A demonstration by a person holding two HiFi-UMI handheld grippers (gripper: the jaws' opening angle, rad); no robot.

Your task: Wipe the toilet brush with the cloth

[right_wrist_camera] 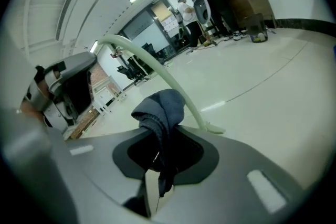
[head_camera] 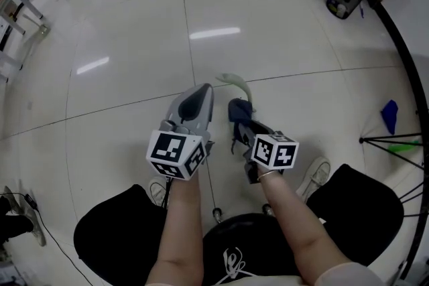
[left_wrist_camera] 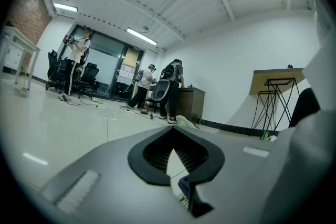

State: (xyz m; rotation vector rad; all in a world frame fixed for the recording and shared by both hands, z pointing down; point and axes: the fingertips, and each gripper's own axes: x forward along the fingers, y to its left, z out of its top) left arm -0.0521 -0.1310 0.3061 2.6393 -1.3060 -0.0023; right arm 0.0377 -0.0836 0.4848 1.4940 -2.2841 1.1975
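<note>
Brush [right_wrist_camera: 164, 75]: pale green and curved, raised off the floor [head_camera: 134, 43] between the two tools. Its long axis arcs from the left tool [left_wrist_camera: 172, 131], across and down, to end just beside the right tool [right_wrist_camera: 160, 136]. We judge the right tool the nearer to the shaft, so a wipe would run along that arc towards the left tool.

Cloth [right_wrist_camera: 160, 105]: dark blue and bunched, standing above the right tool's tips, either against the shaft or just in front of it.

Right tool: clenched on the cloth, whose tail hangs through the jaws.

Left tool: jaws drawn together at the tips. The brush end shows just past them and appears pinched there, though the contact itself is hidden from us.
</note>
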